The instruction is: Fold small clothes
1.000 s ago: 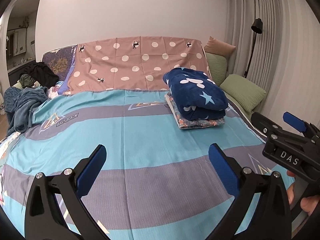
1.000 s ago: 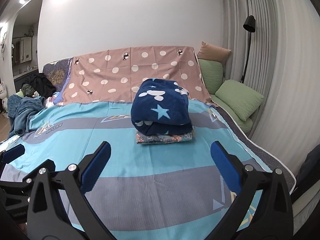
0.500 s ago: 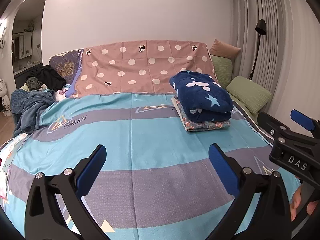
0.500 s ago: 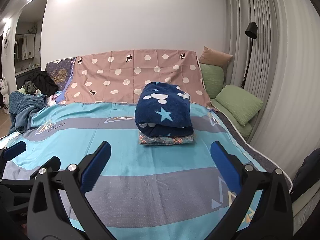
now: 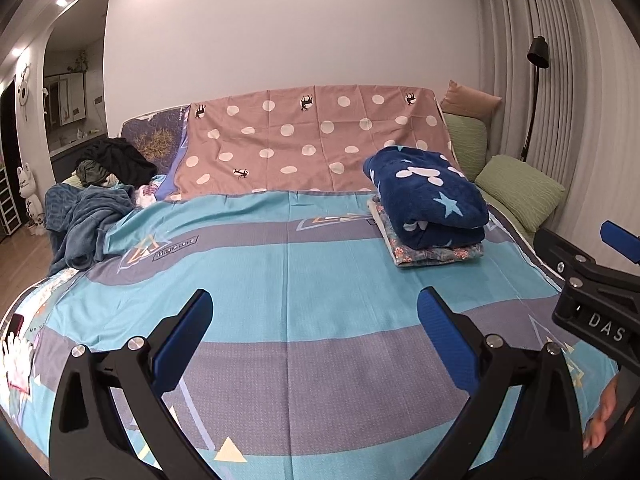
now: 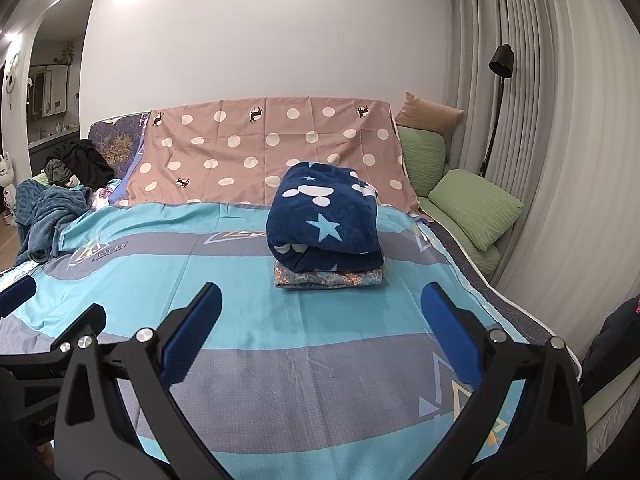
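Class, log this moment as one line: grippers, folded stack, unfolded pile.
left gripper open, empty | right gripper open, empty | navy star blanket folded atop floral garment | unfolded clothes pile untouched

Your view: white wall (image 6: 260, 40), grey pleated curtains (image 6: 552, 140) (right side), black floor lamp (image 6: 500, 80), arched doorway (image 5: 76, 72), wooden floor (image 5: 24, 256)

Two folded garments sit stacked at one o'clock: one navy star-print fleece (image 6: 326, 216) atop one floral piece (image 6: 328, 278). Three cushions line two o'clock: two green (image 6: 474, 206), one tan (image 6: 430, 114). One unfolded heap (image 5: 86, 216) lies at ten o'clock.
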A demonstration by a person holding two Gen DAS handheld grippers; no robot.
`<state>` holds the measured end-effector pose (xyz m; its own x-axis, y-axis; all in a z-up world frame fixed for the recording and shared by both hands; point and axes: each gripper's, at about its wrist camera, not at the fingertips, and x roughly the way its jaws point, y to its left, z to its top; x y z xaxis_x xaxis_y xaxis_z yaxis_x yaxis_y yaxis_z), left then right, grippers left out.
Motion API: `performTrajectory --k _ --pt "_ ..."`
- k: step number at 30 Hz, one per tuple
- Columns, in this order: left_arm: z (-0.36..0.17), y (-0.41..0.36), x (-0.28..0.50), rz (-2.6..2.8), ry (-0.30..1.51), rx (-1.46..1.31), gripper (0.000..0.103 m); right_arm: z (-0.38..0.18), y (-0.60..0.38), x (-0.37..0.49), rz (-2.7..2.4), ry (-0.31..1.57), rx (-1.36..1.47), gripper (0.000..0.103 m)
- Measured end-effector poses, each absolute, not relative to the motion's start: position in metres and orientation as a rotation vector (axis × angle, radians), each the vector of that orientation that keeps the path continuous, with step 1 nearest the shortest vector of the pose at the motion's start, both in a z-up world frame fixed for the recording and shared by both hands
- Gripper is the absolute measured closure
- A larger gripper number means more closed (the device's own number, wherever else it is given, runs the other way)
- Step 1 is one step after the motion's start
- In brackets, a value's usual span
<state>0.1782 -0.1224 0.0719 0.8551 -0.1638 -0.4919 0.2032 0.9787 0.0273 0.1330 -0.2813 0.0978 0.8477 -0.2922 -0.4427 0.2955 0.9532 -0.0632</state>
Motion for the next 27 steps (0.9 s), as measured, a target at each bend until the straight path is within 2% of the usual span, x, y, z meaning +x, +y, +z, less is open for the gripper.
performTrajectory --k 27 --pt "0.077 -0.121 0.171 -0.191 0.479 0.077 0.001 0.087 -0.289 0.144 -0.335 0.508 0.005 0.002"
